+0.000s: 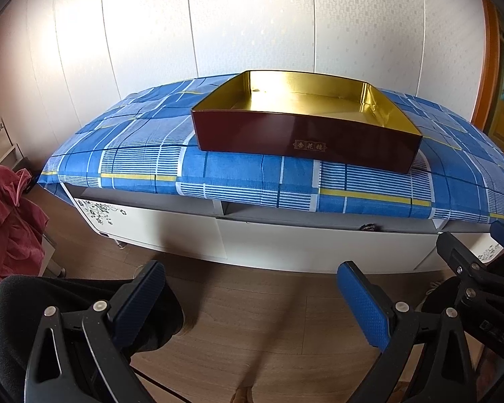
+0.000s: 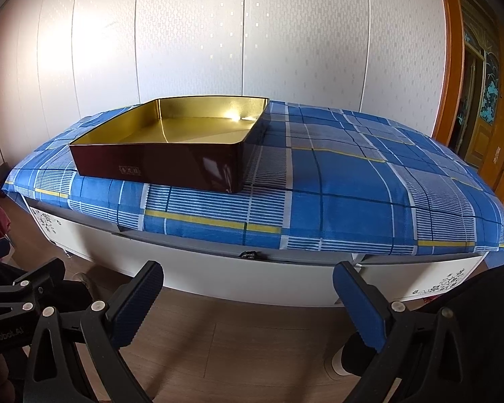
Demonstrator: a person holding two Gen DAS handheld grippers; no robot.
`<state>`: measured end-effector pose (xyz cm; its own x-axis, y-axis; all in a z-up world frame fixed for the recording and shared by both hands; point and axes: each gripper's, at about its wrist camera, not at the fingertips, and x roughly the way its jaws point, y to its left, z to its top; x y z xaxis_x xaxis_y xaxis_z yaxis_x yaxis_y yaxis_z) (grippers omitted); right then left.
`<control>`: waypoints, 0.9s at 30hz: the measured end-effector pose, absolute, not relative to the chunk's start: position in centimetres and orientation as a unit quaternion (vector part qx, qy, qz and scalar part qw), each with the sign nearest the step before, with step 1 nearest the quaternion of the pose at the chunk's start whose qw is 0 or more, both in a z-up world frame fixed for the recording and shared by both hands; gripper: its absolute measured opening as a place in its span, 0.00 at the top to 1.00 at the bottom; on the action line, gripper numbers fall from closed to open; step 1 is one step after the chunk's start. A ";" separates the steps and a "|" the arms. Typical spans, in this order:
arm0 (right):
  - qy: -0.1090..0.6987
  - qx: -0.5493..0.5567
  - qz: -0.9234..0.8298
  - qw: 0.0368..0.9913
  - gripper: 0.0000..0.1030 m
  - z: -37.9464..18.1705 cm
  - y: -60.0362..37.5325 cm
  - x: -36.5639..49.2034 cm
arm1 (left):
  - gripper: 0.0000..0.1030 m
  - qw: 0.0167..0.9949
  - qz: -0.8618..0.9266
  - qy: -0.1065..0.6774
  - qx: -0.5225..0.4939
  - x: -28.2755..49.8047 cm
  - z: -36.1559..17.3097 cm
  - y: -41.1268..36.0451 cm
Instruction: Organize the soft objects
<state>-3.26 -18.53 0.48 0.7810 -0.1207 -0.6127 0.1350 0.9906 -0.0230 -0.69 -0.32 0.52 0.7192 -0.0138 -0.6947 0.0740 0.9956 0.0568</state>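
Note:
A shallow box, dark red outside and gold inside, sits on a blue plaid cloth covering a low white cabinet. Nothing lies inside the box. My left gripper hangs open over the wooden floor, well short of the cabinet, with nothing between its blue-padded fingers. My right gripper is open too, at about the same distance, and holds nothing. No loose soft item shows on the cloth.
A white panelled wall backs the cabinet. A red garment lies at the left. An orange wooden door frame stands at the right. A small dark item sits on the cabinet's ledge under the cloth edge.

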 end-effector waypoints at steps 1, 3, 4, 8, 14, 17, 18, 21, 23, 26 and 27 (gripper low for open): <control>0.324 0.012 -0.067 0.944 0.00 0.5 -18.5 -3.3 | 0.00 0.926 -0.024 0.374 0.040 -0.7 0.5 -0.3; 0.325 0.013 -0.068 0.943 0.00 0.5 -18.6 -3.2 | 0.00 0.926 -0.024 0.374 0.040 -0.7 0.5 -0.3; 0.325 0.014 -0.068 0.943 0.00 0.5 -18.6 -3.2 | 0.00 0.926 -0.025 0.374 0.040 -0.7 0.5 -0.3; 0.326 0.016 -0.066 0.943 0.00 0.4 -18.7 -3.2 | 0.00 0.926 -0.026 0.374 0.038 -0.7 0.6 -0.2; 0.327 0.016 -0.065 0.943 0.00 0.4 -18.6 -3.2 | 0.00 0.926 -0.027 0.374 0.038 -0.7 0.6 -0.3; 0.327 0.015 -0.065 0.943 0.00 0.4 -18.6 -3.2 | 0.00 0.926 -0.029 0.375 0.037 -0.6 0.5 -0.2; 0.328 0.015 -0.065 0.942 0.00 0.3 -18.6 -3.2 | 0.00 0.926 -0.029 0.375 0.037 -0.6 0.5 -0.3; 0.327 0.017 -0.065 0.942 0.00 0.3 -18.7 -3.2 | 0.00 0.926 -0.029 0.375 0.037 -0.6 0.6 -0.2; 0.328 0.018 -0.066 0.942 0.00 0.3 -18.7 -3.2 | 0.00 0.926 -0.030 0.375 0.037 -0.6 0.6 -0.2; 0.329 0.018 -0.066 0.942 0.00 0.3 -18.8 -3.1 | 0.00 0.926 -0.030 0.375 0.037 -0.6 0.6 -0.2; 0.330 0.019 -0.066 0.942 0.00 0.3 -18.8 -3.1 | 0.00 0.926 -0.031 0.375 0.038 -0.6 0.6 -0.2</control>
<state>-3.13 -18.76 0.31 0.7740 -0.1117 -0.6232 0.1368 0.9906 -0.0076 -0.60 -0.22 0.62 0.7172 -0.0284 -0.6963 0.0851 0.9953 0.0471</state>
